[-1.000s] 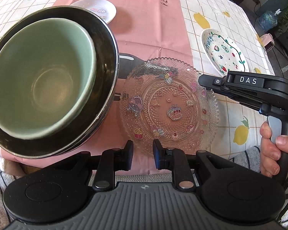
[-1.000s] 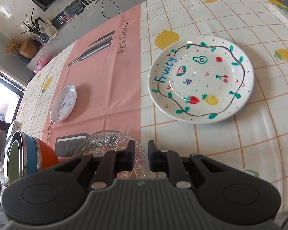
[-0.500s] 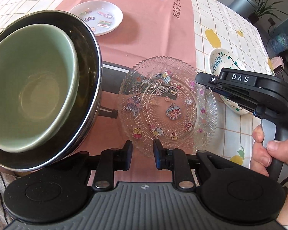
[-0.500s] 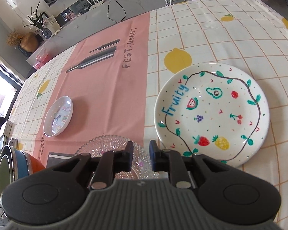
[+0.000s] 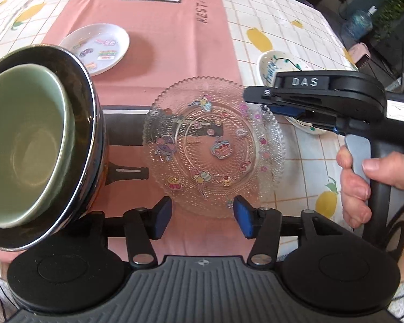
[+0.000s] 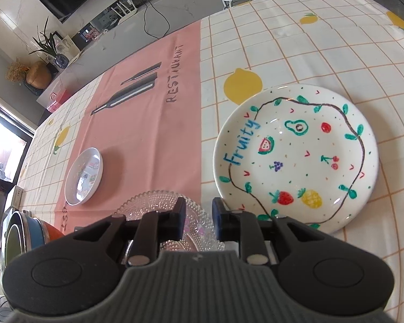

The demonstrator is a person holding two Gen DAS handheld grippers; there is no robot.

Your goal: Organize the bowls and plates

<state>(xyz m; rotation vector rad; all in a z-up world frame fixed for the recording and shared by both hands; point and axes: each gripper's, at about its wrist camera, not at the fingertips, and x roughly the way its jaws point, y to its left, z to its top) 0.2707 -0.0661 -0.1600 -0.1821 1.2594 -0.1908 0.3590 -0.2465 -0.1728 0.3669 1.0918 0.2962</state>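
At the far left of my left wrist view sits the bowl stack (image 5: 40,145), a green bowl nested in a dark metal-rimmed one, crowding the left edge. Moving right, the glass plate (image 5: 214,148) lies flat on the pink runner at frame centre, its near rim just above and between my left gripper (image 5: 203,216). That is the relation I judge the next move turns on: the plate lies straight ahead of the left fingers, edge toward them, so the left hand is the nearer one for it. Those jaws have just been opening and now stand wide, blue pads apart, gripping nothing; the rim shows in the gap but no pad presses it. Further right, my right gripper (image 5: 246,95) reaches in side-on over the plate's right rim, a hand (image 5: 361,185) on its handle. In the right wrist view that gripper's (image 6: 199,218) jaws have also been opening, to a narrow gap holding nothing, with the glass plate (image 6: 159,202) under its left finger and the fruit plate (image 6: 296,156) at right, apart from the pads.
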